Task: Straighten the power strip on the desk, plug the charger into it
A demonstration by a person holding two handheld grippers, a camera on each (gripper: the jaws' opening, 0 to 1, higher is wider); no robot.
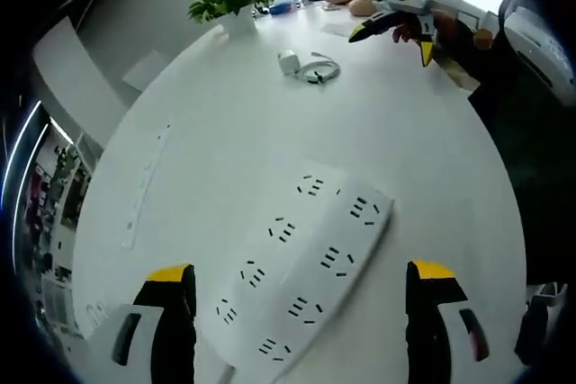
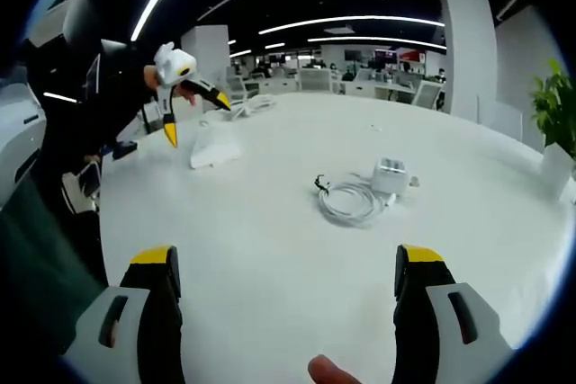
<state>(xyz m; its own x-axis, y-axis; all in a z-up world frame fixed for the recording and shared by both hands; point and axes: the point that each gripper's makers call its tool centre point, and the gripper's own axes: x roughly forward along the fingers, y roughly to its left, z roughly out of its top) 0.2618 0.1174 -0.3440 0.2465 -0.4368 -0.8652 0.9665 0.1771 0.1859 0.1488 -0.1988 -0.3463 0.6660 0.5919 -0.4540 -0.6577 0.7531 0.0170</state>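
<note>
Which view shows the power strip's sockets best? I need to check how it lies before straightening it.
The left gripper view: the power strip lies close between that tool's open jaws, set diagonally on the desk, with its socket holes plain. The right gripper view shows it small and far, near the left tool, sockets unreadable.

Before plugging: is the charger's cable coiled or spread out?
Coiled. The charger sits on the desk with its cable looped beside it.
</note>
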